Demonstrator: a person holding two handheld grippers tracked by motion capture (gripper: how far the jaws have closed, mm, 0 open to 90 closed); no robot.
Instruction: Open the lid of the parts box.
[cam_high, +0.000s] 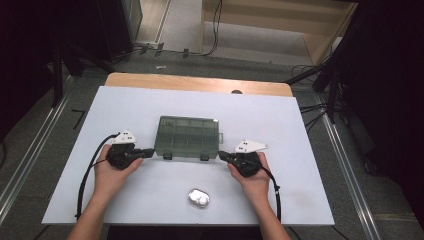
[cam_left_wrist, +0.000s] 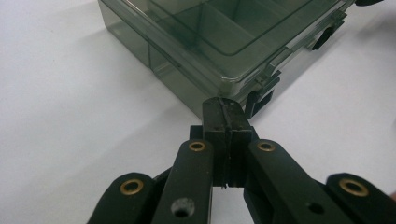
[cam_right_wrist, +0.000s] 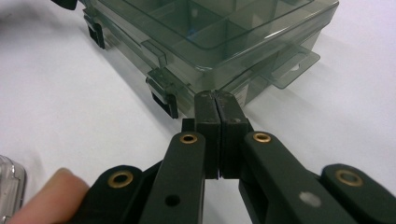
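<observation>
A smoky clear plastic compartment box lies shut on the white table, its two dark latches facing the person. My left gripper is shut with nothing between its jaws, its tip at the box's near left corner. My right gripper is also shut with nothing held, its tip against the box's near right corner. In the left gripper view the closed jaws sit beside a latch. In the right gripper view the closed jaws sit next to a latch.
A small clear container with white pieces lies near the table's front edge, between the person's forearms; its edge shows in the right gripper view. The white board covers a wooden table. Cables trail from both grippers.
</observation>
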